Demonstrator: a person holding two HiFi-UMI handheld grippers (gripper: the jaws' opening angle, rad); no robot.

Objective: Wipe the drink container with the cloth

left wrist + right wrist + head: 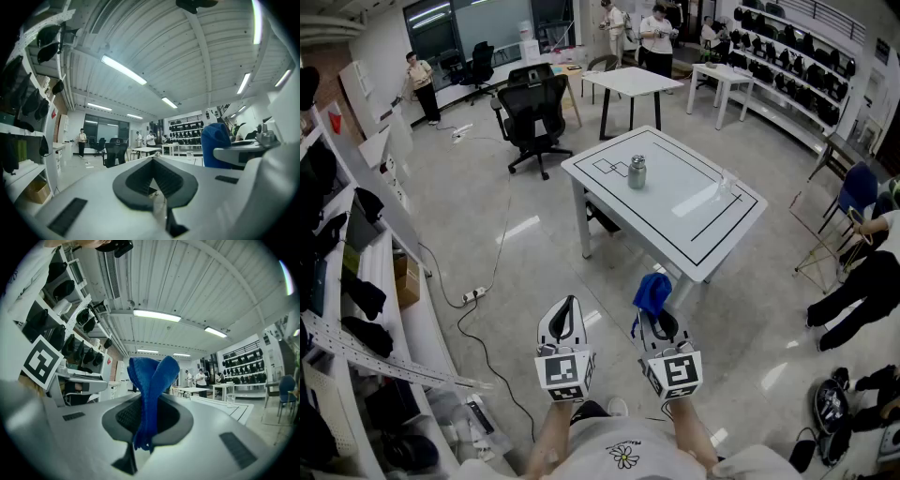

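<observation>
A small metal drink container (637,172) stands upright on the white table (694,234), far ahead of both grippers. My right gripper (657,317) is shut on a blue cloth (652,291), which sticks up from its jaws; the right gripper view shows the cloth (149,394) pinched between the pads. My left gripper (565,314) is shut with nothing in it, and its own view shows the jaws (154,183) closed and bare. Both grippers are held level over the floor, short of the table's near corner.
A clear glass (725,181) stands near the table's right edge. Shelving (356,309) with dark items runs along the left. A black office chair (532,112) stands beyond the table, a cable and power strip (474,295) lie on the floor, and people stand in the background.
</observation>
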